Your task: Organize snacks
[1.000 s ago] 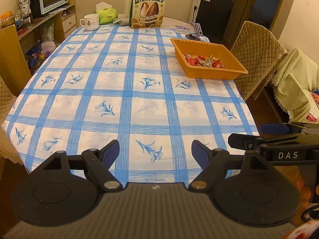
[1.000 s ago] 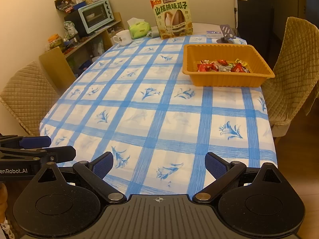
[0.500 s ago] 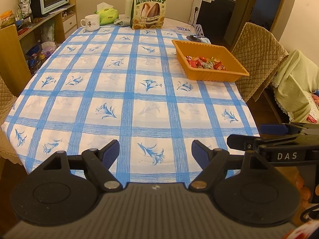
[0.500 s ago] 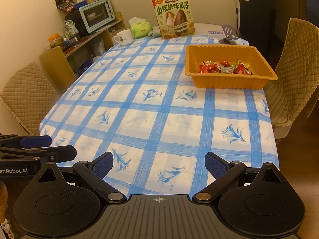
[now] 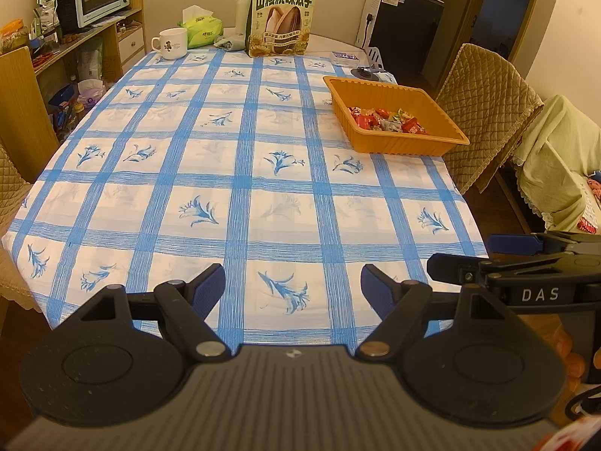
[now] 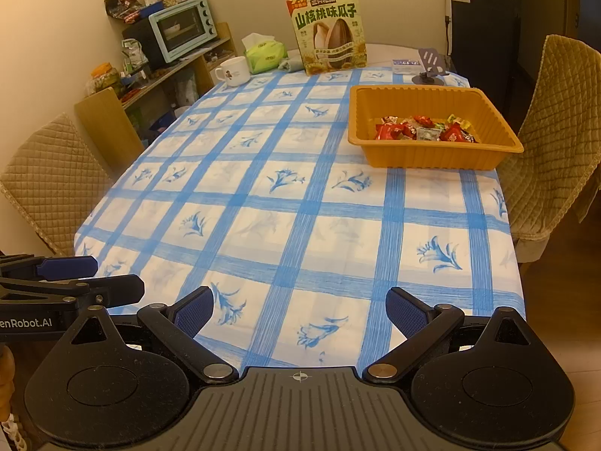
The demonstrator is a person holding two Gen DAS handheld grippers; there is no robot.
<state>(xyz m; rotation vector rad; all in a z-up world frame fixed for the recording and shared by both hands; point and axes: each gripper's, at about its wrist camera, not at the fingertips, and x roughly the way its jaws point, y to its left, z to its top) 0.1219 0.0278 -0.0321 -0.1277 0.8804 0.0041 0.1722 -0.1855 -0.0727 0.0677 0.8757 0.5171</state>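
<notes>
An orange tray (image 5: 409,146) (image 6: 432,156) sits on the right side of the table, with several wrapped snacks (image 5: 387,122) (image 6: 424,131) heaped at its near end. A tall green bag of sunflower seeds (image 5: 281,18) (image 6: 328,32) stands upright at the far end. My left gripper (image 5: 293,287) hovers open over the table's near edge, nothing between its blue pads. My right gripper (image 6: 300,310) is open too and empty, also at the near edge. Each gripper shows at the edge of the other's view.
The table wears a blue-checked cloth (image 5: 240,173). A white mug (image 5: 171,43), green tissue pack (image 5: 199,32) and white bottle (image 5: 242,9) stand at the far end. Quilted chairs (image 5: 484,112) (image 6: 45,176) flank the table; a shelf with a toaster oven (image 6: 184,26) lines the left wall.
Both views shift very slightly, the table contents sitting a touch lower in the frame. Both grippers stay open and nothing on the table has moved.
</notes>
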